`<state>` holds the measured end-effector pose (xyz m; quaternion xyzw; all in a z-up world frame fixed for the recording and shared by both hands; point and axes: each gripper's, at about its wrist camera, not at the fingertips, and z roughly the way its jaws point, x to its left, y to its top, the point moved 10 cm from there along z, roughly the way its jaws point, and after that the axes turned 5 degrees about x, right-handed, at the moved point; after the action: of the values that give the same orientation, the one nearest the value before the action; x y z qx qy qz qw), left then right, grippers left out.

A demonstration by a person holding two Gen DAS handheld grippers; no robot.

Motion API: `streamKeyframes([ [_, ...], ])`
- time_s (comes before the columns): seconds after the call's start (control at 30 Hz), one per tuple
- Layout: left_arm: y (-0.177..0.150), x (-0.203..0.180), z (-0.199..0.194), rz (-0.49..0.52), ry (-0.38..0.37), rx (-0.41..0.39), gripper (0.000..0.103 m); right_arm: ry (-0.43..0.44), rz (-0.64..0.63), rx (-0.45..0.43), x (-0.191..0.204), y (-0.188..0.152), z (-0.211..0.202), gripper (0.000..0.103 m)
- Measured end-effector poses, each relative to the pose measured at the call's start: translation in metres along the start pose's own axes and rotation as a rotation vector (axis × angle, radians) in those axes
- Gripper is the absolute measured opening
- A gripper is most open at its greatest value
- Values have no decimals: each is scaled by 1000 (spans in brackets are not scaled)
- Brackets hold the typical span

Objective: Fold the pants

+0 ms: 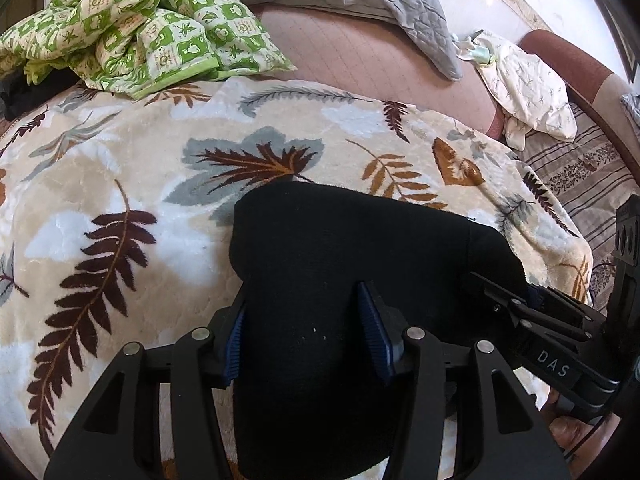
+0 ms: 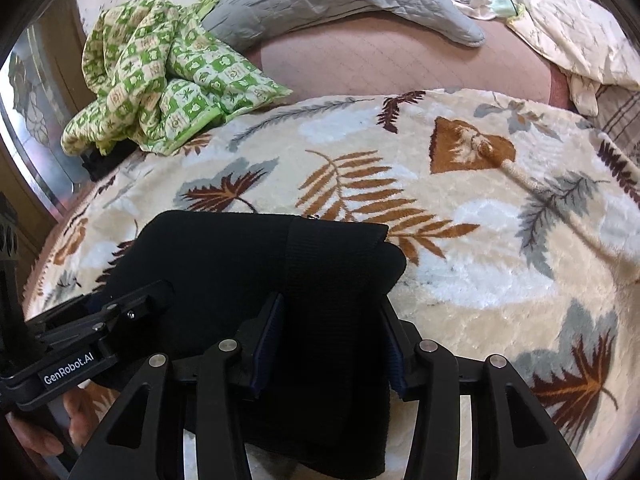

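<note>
On bed, atop leaf blanket [image 1: 120,184]: pants [image 1: 340,248], black, already folded into a compact block. Left gripper [image 1: 306,334]: jaws set wide, near edge of block lying between them, not pinched. Right gripper [image 2: 332,344]: likewise wide over the same block. Judged nearly done; a last fold or release may be left.

The near end of the black pants [image 1: 340,272] is cut off by the lower edge. Folds and seams are lost in the dark fabric. The right gripper [image 2: 328,344] fingertips are hidden against it.
</note>
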<state>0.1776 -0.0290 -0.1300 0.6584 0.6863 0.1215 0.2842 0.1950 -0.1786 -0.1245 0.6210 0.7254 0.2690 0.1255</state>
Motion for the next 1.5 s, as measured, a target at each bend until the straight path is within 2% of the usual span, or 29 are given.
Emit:
streamKeyframes([
  [0.3, 1, -1, 2, 15, 15, -11, 52, 29, 25, 14, -5, -2, 7, 49],
  [1.5, 2, -2, 3, 22, 24, -16, 54, 8, 2, 14, -3, -2, 9, 52],
])
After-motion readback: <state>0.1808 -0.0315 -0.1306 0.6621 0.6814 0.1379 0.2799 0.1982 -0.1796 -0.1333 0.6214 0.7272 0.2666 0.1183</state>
